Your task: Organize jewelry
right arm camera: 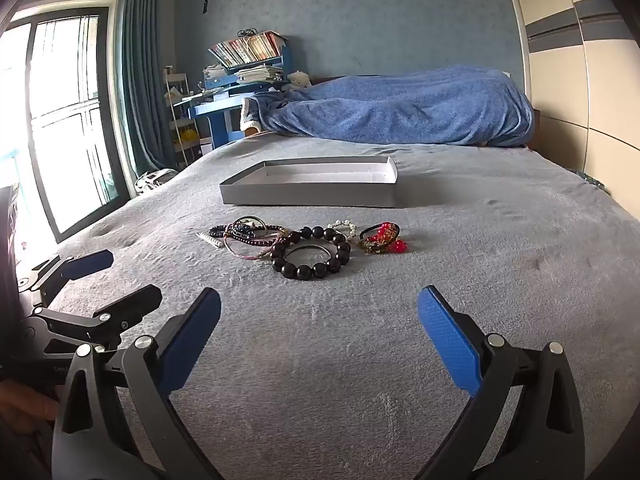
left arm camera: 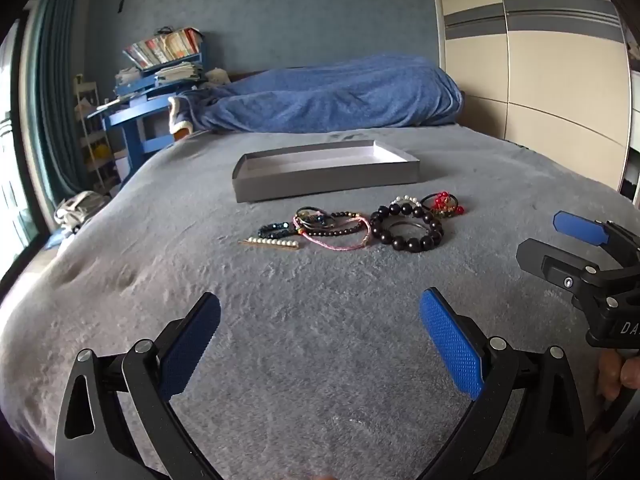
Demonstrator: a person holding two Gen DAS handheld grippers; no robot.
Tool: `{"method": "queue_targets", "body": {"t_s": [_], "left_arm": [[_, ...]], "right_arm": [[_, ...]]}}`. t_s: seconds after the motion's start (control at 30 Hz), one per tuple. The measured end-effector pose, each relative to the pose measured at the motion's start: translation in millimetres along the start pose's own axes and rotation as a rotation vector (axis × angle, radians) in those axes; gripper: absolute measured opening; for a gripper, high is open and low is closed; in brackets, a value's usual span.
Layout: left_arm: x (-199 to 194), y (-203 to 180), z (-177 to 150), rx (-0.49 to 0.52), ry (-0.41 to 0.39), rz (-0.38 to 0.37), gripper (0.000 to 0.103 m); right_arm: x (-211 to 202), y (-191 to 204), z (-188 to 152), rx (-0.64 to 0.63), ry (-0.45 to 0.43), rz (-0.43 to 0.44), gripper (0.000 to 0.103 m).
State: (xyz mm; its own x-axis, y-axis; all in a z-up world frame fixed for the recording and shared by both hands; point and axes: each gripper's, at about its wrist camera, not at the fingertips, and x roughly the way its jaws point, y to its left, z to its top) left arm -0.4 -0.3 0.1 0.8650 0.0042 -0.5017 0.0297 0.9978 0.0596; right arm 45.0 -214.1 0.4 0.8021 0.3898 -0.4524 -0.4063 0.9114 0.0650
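Your jewelry lay in a loose row on the grey bed cover (left arm camera: 320, 340), running left to right across your view, just in front of the grey box (left arm camera: 326, 178). At the left end sat the pearl hair clip (left arm camera: 269, 243); its long axis ran roughly side to side in the left wrist view, while the right wrist view showed it angled, its near end pointing toward you and to the right. Beside it a tangle of thin cords and small dark beads (left arm camera: 328, 226) overlapped one another. The big black bead bracelet (right arm camera: 311, 253) lay flat as a ring, with a thin metal bangle (right arm camera: 307, 251) inside it. Past that, at the right end, sat a small pearl bracelet (right arm camera: 343, 226) and a black hair tie with red beads (right arm camera: 382, 238), touching or nearly so.

The box was a shallow open tray, long side facing you, pale inside, with nothing showing in the part you could see.

You held the left gripper (left arm camera: 320, 340) wide open and holding nothing, above bare cover well short of the row. The right gripper (right arm camera: 320, 336) was likewise spread wide and holding nothing. A rumpled blue blanket (left arm camera: 332, 94) lay at the far end of the bed.
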Motion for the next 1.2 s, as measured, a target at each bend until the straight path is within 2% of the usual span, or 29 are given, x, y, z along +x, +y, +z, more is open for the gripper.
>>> {"method": "queue_targets", "body": {"t_s": [1.2], "left_arm": [[-3.3,7.5,2.6,-0.031,-0.005,-0.016,0.099]], "right_arm": [[-0.1,-1.2,0.6,0.003,0.000,0.001,0.098]]}}
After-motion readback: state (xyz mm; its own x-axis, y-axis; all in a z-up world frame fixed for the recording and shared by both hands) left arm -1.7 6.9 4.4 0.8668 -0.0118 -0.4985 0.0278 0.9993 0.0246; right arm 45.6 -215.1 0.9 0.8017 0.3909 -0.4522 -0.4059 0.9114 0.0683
